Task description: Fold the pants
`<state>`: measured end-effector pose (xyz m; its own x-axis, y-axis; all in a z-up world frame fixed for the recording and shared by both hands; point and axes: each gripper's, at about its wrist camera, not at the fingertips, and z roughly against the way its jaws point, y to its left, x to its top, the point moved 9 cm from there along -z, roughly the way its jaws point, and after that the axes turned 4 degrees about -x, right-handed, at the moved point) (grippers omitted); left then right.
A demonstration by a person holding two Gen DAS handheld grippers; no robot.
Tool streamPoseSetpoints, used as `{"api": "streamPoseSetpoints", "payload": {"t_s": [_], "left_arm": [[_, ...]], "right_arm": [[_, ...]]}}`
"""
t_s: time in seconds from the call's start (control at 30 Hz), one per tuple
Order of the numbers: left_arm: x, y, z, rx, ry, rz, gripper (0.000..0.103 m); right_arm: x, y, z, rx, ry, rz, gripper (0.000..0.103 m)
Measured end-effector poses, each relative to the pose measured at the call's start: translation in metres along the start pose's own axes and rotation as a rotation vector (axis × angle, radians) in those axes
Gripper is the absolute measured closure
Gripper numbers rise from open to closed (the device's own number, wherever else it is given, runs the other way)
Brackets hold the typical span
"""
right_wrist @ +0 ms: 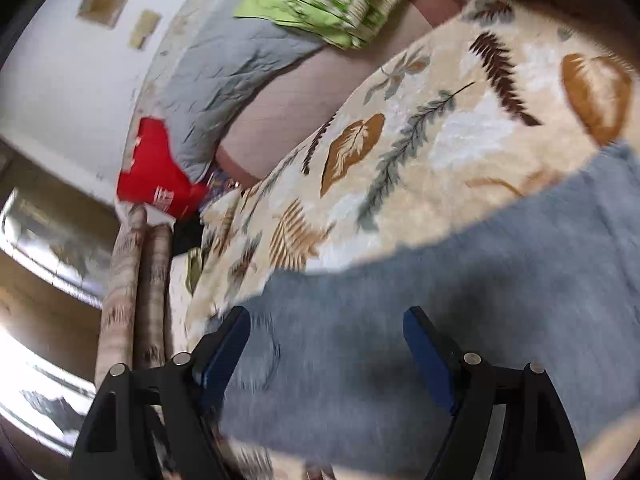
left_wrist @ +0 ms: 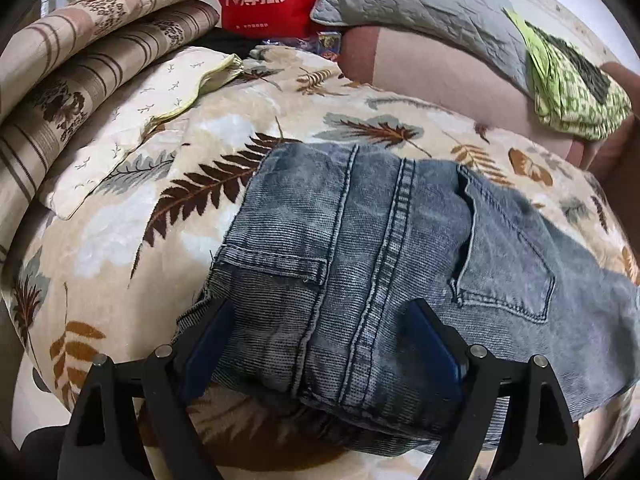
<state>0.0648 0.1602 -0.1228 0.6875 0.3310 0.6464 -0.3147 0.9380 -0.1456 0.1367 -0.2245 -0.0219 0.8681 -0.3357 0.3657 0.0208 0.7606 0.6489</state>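
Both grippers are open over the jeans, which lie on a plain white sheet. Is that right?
Not quite. The left wrist view shows the jeans on a leaf-patterned blanket, not a plain white sheet. The left gripper and right gripper are indeed open.

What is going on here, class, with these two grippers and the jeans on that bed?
A person is folding a pair of blue jeans on a leaf-patterned blanket, holding a gripper in each hand. The left gripper is open, its fingers on either side of the jeans' near end. The right gripper is also open, over another stretch of denim; that view is blurred. Neither gripper is closed on the fabric.
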Motion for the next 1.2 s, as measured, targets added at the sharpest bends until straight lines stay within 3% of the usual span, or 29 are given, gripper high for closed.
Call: {"api": "streamPoseSetpoints", "payload": {"t_s": [0.13,0.23,0.27,0.33,0.5,0.57,0.63,0.7,0.77,0.87,0.93,0.97,1.0,1.1,1.2], "left_arm": [[0.004,0.003,0.010,0.009,-0.045,0.019,0.015],[0.004,0.003,0.010,0.025,-0.053,0.013,0.015],[0.003,0.003,0.008,0.031,-0.043,0.009,0.015],[0.001,0.004,0.005,0.058,-0.038,-0.004,0.015],[-0.002,0.002,0.002,0.102,-0.045,-0.032,0.015],[-0.004,0.001,0.002,0.121,-0.055,-0.045,0.015],[-0.003,-0.001,0.001,0.137,-0.060,-0.060,0.015],[-0.002,0.000,0.003,0.138,-0.062,-0.058,0.015],[-0.001,0.000,0.003,0.139,-0.067,-0.057,0.015],[-0.001,0.000,0.002,0.145,-0.070,-0.061,0.015],[0.000,0.000,0.002,0.141,-0.070,-0.057,0.015],[0.000,0.000,0.002,0.138,-0.069,-0.055,0.015],[0.000,0.001,0.002,0.131,-0.068,-0.049,0.015],[0.000,0.002,0.002,0.118,-0.065,-0.037,0.015],[0.000,0.002,0.001,0.112,-0.062,-0.030,0.015]], "right_arm": [[-0.037,-0.028,0.030,-0.012,0.000,-0.030,0.022],[-0.047,-0.086,0.020,-0.122,0.026,-0.127,0.022],[-0.050,-0.100,0.016,-0.088,0.042,-0.189,0.022],[-0.046,-0.099,0.026,-0.032,0.005,-0.223,0.022],[-0.037,-0.075,0.070,0.088,-0.096,-0.132,0.021],[-0.036,-0.094,0.073,0.059,-0.114,-0.148,0.017],[-0.040,-0.133,0.060,-0.009,-0.068,-0.257,0.017],[-0.038,-0.140,0.063,0.082,-0.078,-0.338,0.018],[-0.029,-0.123,0.083,0.120,-0.135,-0.271,0.017],[-0.019,-0.128,0.099,0.055,-0.223,-0.234,0.017],[-0.024,-0.160,0.085,0.004,-0.184,-0.347,0.019],[-0.025,-0.165,0.083,0.074,-0.183,-0.406,0.020],[-0.025,-0.164,0.091,0.086,-0.192,-0.416,0.020],[-0.016,-0.147,0.116,0.042,-0.298,-0.306,0.018],[-0.017,-0.172,0.109,-0.003,-0.272,-0.387,0.017]]}}
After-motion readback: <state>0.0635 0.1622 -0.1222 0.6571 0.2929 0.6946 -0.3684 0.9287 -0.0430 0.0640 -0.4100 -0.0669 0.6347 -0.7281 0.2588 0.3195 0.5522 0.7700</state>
